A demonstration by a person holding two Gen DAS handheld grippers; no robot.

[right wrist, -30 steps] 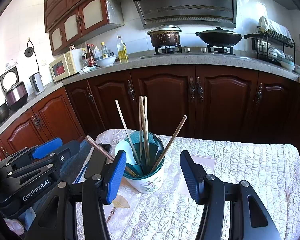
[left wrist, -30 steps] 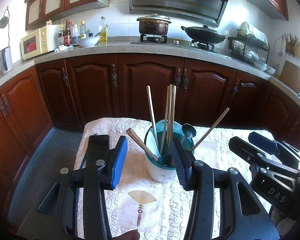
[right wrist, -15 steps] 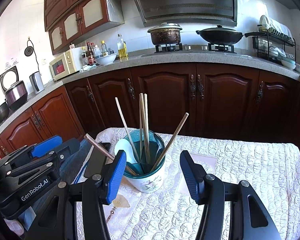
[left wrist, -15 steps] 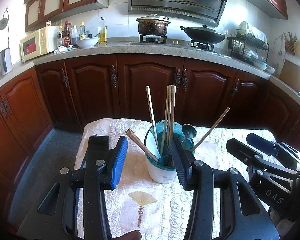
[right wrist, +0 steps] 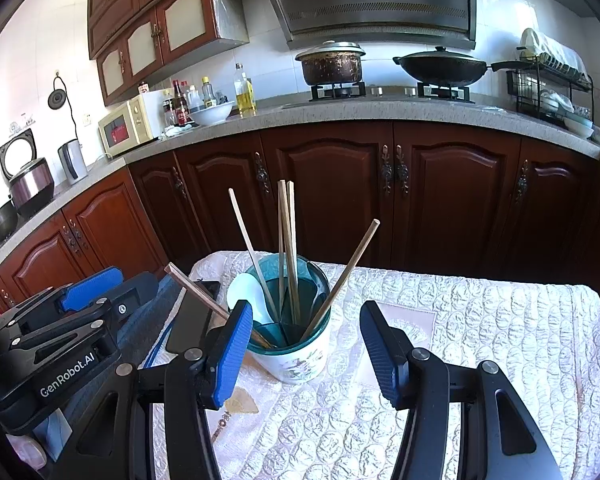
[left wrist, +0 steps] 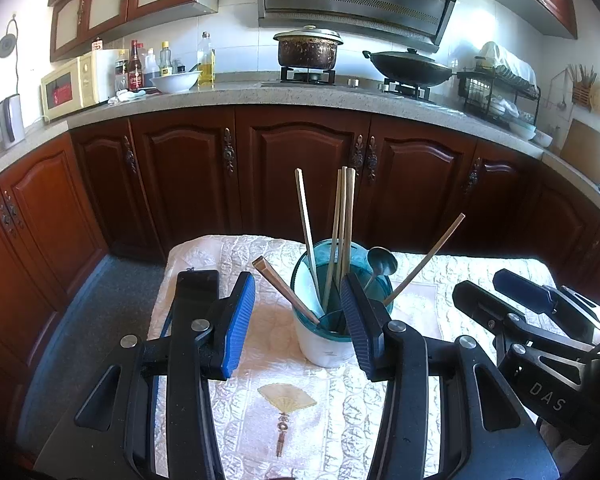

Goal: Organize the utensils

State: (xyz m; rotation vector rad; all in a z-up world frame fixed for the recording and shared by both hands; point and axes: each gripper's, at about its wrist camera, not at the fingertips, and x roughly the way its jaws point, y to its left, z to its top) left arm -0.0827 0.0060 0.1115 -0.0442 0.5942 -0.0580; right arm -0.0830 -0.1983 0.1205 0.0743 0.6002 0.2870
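A white utensil holder [left wrist: 324,344] with a teal rim stands on the cloth-covered table [left wrist: 412,408]. Several wooden chopsticks [left wrist: 342,236] lean out of it, beside a metal spoon [left wrist: 382,261] and a white spoon [right wrist: 245,294]. My left gripper [left wrist: 300,324] is open just in front of the holder, its blue pads [left wrist: 238,320] gripping nothing. My right gripper [right wrist: 306,354] is open too and empty, with the holder [right wrist: 300,360] just past its fingertips. Each gripper shows in the other's view: the right gripper [left wrist: 520,312] at the right edge, the left gripper [right wrist: 72,320] at the left edge.
The white quilted cloth [right wrist: 480,320] has a fan motif [left wrist: 286,400] near the front. Dark wooden cabinets [left wrist: 300,168] carry a counter with a microwave [left wrist: 70,84], bottles, a pot [left wrist: 308,48], a wok [left wrist: 412,66] and a dish rack [left wrist: 496,92]. Grey floor [left wrist: 100,300] lies left of the table.
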